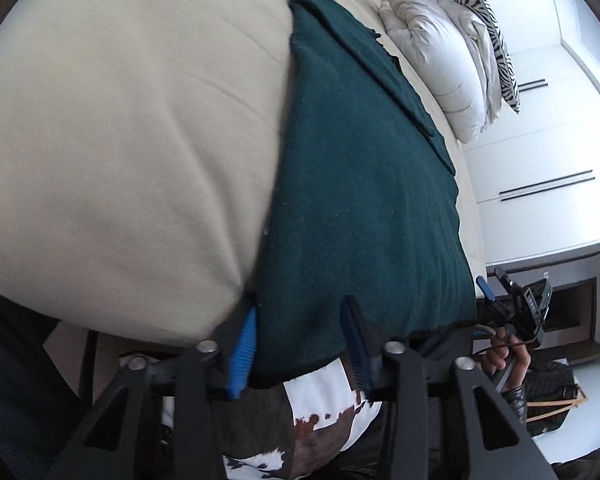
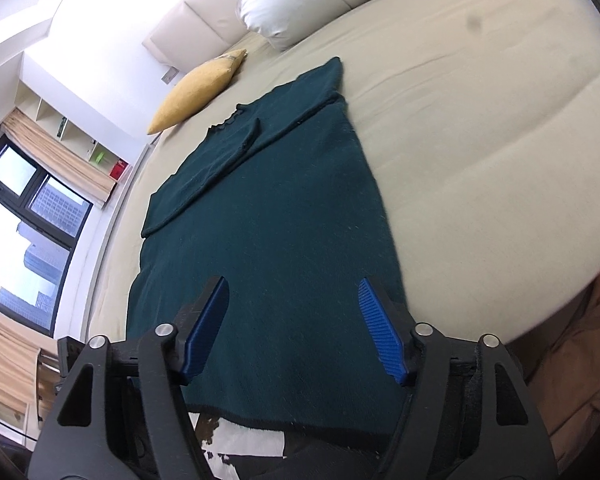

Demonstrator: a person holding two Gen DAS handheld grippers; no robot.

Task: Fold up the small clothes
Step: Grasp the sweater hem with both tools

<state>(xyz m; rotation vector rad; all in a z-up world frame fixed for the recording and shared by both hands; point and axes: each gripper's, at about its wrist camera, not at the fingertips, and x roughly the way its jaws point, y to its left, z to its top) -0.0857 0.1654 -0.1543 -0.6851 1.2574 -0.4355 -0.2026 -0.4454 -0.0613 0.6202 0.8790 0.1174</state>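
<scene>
A dark green knit garment (image 1: 352, 168) lies flat on the beige bed, its sleeves folded in over the body; it also shows in the right wrist view (image 2: 272, 220). Its hem hangs over the near bed edge. My left gripper (image 1: 300, 332) is open, its blue fingers straddling the hem's left corner. My right gripper (image 2: 294, 320) is open, its fingers spread over the hem's right part. The right gripper also shows in the left wrist view (image 1: 496, 300), held by a hand.
The beige bed (image 1: 120, 120) extends left and far. White pillows (image 1: 440, 52) and a zebra cushion (image 1: 488, 28) lie at the head. A yellow cushion (image 2: 196, 92) lies by the garment's far end. A cowhide rug (image 1: 324, 412) covers the floor below.
</scene>
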